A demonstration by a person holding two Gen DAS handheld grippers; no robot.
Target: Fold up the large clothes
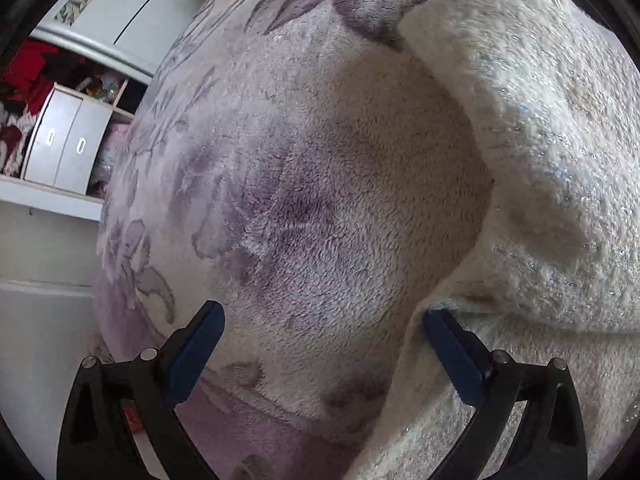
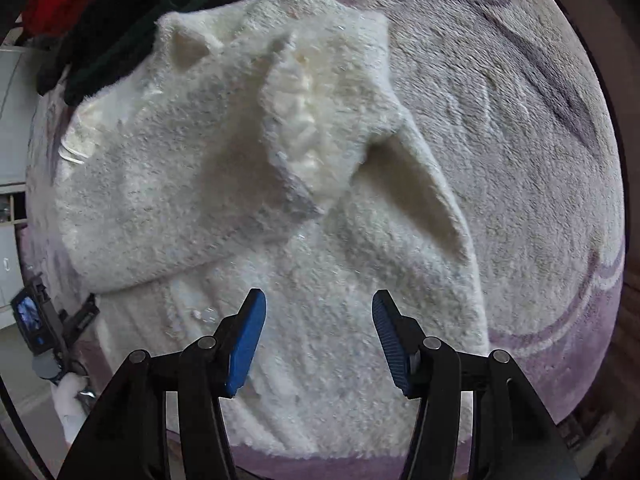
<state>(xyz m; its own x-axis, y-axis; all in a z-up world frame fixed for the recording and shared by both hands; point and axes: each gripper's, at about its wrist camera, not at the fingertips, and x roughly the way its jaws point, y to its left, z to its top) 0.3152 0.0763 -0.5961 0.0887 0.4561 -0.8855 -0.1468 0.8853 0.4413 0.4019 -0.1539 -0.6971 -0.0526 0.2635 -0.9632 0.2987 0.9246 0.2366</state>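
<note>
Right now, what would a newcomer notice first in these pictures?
A fluffy cream sweater lies rumpled across the middle of the purple floral blanket, one part folded over itself. Dark and red clothes are piled beyond it, at the upper left in the right wrist view.

Right gripper [image 2: 319, 338] black-armed, blue ribbed pads, silver pivot pins, left gripper [image 1: 323, 346] alike

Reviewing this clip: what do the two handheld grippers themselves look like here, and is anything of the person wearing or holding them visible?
Both grippers are alike: black plastic linkage arms with round silver pivot pins, ending in flat blue pads. The left gripper has a small red mark low on its frame; the right gripper's pads look ribbed. No cables show. At the right view's left edge, a white fluffy sleeve appears.
</note>
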